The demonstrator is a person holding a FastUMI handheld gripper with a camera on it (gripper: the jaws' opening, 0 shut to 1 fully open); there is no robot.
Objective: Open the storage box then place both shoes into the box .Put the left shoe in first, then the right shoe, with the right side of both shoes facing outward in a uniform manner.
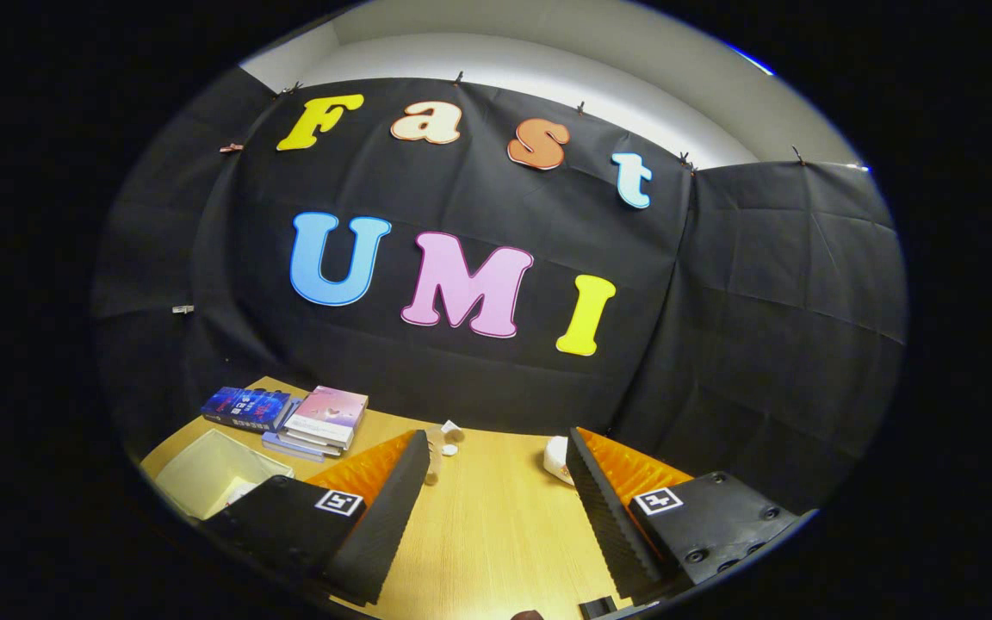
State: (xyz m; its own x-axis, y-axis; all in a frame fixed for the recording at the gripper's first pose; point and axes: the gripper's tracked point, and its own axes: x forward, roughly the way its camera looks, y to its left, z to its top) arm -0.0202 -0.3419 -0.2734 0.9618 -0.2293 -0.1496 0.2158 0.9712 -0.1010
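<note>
Storage box (203, 469) just left of the claw (496, 437), beside its left finger, low on the table (496, 534); pale, translucent, thin-walled. Probably light and a little flexible, apt to slide if nudged; best taken at the rim or a lid edge, though lid state hard to tell. Claw spread wide, grasping nothing, bare wood between the fingers. Just beyond the fingertips, a beige shape (433, 461) and a white shape (555, 458): possibly the shoes, too small to tell. Farther off, beyond the box, stacked books (324, 418).

No readable text, book covers (289, 413) too small to read
</note>
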